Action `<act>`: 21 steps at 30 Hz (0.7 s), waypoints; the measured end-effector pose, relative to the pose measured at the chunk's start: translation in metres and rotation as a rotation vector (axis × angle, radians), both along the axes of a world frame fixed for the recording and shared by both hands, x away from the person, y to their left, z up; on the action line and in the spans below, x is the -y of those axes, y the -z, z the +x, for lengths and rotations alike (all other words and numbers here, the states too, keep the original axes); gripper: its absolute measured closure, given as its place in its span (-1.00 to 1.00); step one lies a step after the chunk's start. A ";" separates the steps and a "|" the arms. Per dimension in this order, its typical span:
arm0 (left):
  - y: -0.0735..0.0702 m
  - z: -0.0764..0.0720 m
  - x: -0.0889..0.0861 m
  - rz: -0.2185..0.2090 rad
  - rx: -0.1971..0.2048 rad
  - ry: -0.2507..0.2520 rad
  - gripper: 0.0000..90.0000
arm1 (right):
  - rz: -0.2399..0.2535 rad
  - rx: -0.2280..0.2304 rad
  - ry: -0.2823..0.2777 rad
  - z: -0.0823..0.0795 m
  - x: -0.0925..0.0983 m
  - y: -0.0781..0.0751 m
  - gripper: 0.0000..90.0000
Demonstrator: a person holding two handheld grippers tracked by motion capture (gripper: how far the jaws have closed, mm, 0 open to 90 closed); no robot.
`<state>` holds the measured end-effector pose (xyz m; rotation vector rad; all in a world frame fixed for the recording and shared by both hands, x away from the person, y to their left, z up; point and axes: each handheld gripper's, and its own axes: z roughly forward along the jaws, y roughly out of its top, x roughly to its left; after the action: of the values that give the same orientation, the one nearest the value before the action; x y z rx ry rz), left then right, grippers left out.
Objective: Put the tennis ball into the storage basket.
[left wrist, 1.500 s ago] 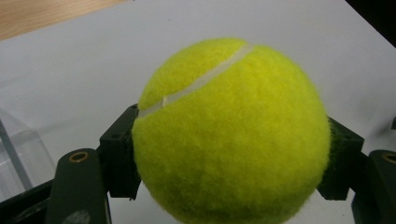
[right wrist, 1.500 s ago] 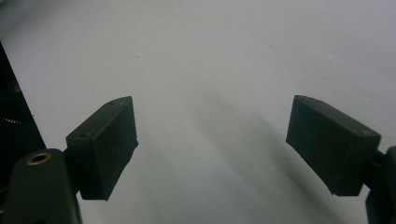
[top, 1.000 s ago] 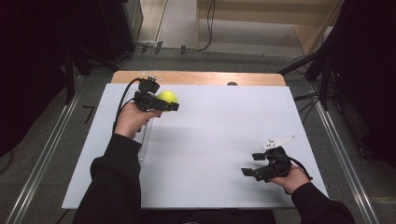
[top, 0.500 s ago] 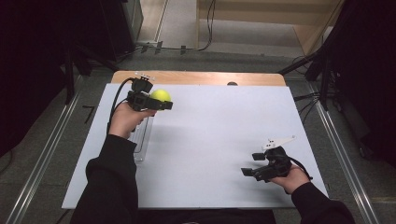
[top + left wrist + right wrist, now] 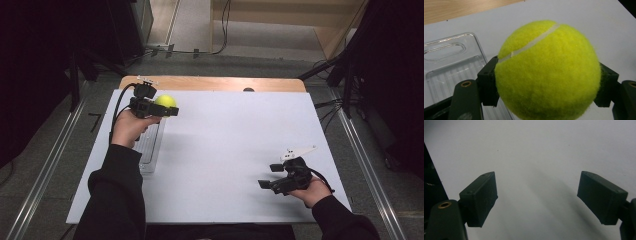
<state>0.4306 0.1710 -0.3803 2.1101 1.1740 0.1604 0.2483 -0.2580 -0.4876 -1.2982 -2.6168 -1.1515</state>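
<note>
A yellow tennis ball [image 5: 165,101] with a white seam is clamped in my left gripper [image 5: 169,106], held above the far left of the white table. In the left gripper view the tennis ball [image 5: 547,71] sits between the two black jaws of the left gripper [image 5: 547,85], over a clear plastic tray [image 5: 449,65]. My right gripper [image 5: 266,178] rests low near the table's front right, pointing left. In the right gripper view the right gripper [image 5: 537,200] stands open with bare white surface between its jaws.
The clear plastic tray [image 5: 150,147] lies along the left side of the white table top [image 5: 230,135], under my left forearm. A wooden strip [image 5: 210,82] runs along the far edge. Metal rails [image 5: 372,170] flank the table on the floor.
My left gripper has carried the tennis ball a little farther away and to the left. The right gripper has stayed in place.
</note>
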 end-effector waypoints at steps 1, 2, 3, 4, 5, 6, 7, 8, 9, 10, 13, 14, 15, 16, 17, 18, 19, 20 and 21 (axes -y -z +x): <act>0.000 0.000 -0.001 0.005 0.001 -0.004 -0.40 | 0.000 0.001 0.000 0.000 0.000 0.000 -0.68; 0.000 0.000 -0.002 0.009 0.001 -0.007 -0.40 | 0.000 -0.001 0.001 0.000 0.000 0.000 -0.68; 0.000 0.000 -0.004 0.004 0.000 -0.009 -0.40 | -0.001 0.000 0.000 0.000 0.000 0.000 -0.68; 0.000 0.000 -0.006 -0.002 -0.001 -0.014 -0.40 | 0.001 0.001 0.001 0.000 0.000 0.000 -0.68; 0.000 0.000 -0.008 -0.002 0.000 -0.022 -0.40 | 0.001 0.002 0.000 0.000 0.000 0.000 -0.68; 0.000 0.000 -0.008 -0.002 0.000 -0.022 -0.40 | 0.001 0.002 0.000 0.000 0.000 0.000 -0.68; 0.000 0.000 -0.010 -0.002 0.000 -0.024 -0.40 | 0.000 0.000 0.000 0.000 0.000 0.000 -0.68; 0.000 0.000 -0.010 0.000 0.001 -0.029 -0.40 | 0.000 0.000 0.000 0.000 0.000 0.000 -0.68; 0.000 0.000 -0.011 -0.001 0.002 -0.035 -0.40 | 0.000 0.000 0.000 0.000 0.000 0.000 -0.68; 0.001 0.001 -0.012 0.002 0.003 -0.037 -0.40 | 0.001 0.001 0.000 0.000 0.000 0.000 -0.68; 0.001 0.001 -0.013 0.014 0.004 -0.045 -0.40 | -0.001 0.003 -0.007 0.001 -0.001 0.000 -0.68; 0.002 0.001 -0.014 0.013 0.004 -0.048 -0.40 | -0.001 0.003 -0.007 0.001 -0.001 0.000 -0.68; 0.003 0.001 -0.015 0.016 0.004 -0.054 -0.40 | -0.002 0.000 -0.006 0.001 -0.001 0.000 -0.68; 0.003 0.001 -0.016 0.023 0.006 -0.059 -0.40 | -0.002 -0.001 -0.006 0.001 -0.001 0.000 -0.68; 0.003 0.001 -0.017 0.030 0.004 -0.060 -0.40 | -0.002 -0.002 -0.005 0.001 -0.001 -0.001 -0.68; 0.004 0.001 -0.018 0.029 0.004 -0.064 -0.40 | -0.003 -0.002 -0.006 0.001 -0.002 -0.001 -0.68; 0.004 0.001 -0.019 0.026 0.005 -0.068 -0.40 | -0.003 0.001 -0.010 0.001 -0.002 0.000 -0.68; 0.005 0.001 -0.020 0.028 0.005 -0.071 -0.40 | -0.001 0.001 -0.010 0.001 -0.002 0.000 -0.68; 0.005 0.001 -0.022 0.025 0.006 -0.080 -0.40 | 0.000 0.001 -0.011 0.002 -0.002 0.000 -0.68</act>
<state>0.4317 0.1927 -0.3851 2.0839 1.2597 0.2190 0.2499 -0.2560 -0.4872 -1.2825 -2.6213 -1.1500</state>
